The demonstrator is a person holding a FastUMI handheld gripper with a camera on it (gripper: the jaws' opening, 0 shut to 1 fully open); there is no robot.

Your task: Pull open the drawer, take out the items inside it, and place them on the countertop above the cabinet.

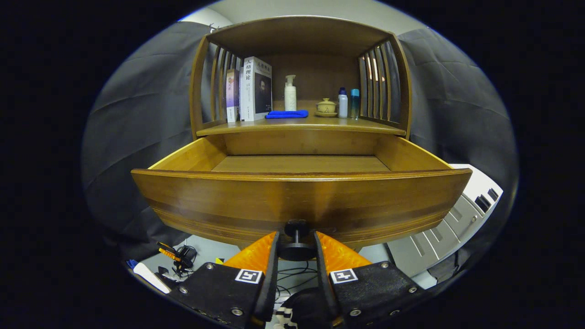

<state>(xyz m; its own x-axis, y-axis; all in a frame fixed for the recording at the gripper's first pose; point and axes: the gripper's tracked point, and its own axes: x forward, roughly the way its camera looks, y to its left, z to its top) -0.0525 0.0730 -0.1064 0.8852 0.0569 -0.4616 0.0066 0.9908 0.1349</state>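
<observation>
**A:** Where are you right now?

**Me:** My gripper (296,244) is at the knob (296,238) on the drawer (299,198) front, one finger on each side of it. The fingers are close around the knob; it looks like both press on it, so I call it pinched.

**A:** And the drawer?

**Me:** Pulled well out towards me. I see over its front into the box: bare wooden floor at the far part, and the near part is hidden behind the front panel. So I can't say what lies in there.

**A:** How do you do this well?

**Me:** I'd say pull straight back, level, no twisting on the knob, and stop before the drawer leaves its rails. Then let go cleanly and come up over the front.

**A:** Where do items go?

**Me:** Beyond, on the countertop (301,125). It holds books (255,89) at the left, a blue cloth (287,114), a pump bottle (290,93), a small lidded cup (326,106) and two bottles (348,103) at the right. I'd aim for the bare near strip.
</observation>
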